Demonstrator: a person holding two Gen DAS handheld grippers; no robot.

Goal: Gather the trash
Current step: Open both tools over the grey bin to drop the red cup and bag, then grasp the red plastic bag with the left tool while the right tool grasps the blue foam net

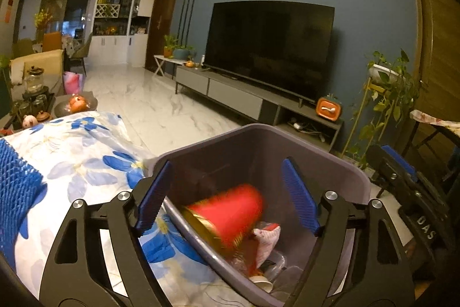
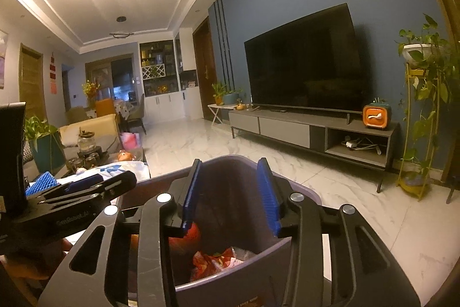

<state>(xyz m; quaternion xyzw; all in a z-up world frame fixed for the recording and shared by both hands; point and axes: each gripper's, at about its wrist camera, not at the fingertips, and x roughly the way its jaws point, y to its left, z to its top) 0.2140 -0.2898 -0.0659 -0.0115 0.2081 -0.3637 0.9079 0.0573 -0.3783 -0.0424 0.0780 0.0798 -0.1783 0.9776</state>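
Observation:
A grey-purple trash bin [image 1: 258, 134] stands just under both grippers. My left gripper [image 1: 227, 192] is open above the bin's mouth, its blue pads wide apart. Below them a red paper cup with a gold rim [image 1: 230, 217] lies tilted and blurred inside the bin, touching neither pad. Crumpled wrappers [image 1: 267, 235] and clear plastic lie at the bottom. My right gripper [image 2: 228, 192] is open over the same bin [image 2: 230, 278], with nothing between its fingers. Red wrappers [image 2: 215, 261] show below it, and the red cup [image 2: 189, 235] is partly hidden behind its left finger.
A table with a blue-flowered cloth [image 1: 80, 157] adjoins the bin on the left, with a fruit bowl [image 1: 76, 104] and tea set [image 1: 34, 85] beyond. A TV [image 1: 270, 48] on a low stand [image 1: 244, 99] lines the far wall. A plant stand [image 2: 419, 120] is at right, across marble floor [image 1: 149, 105].

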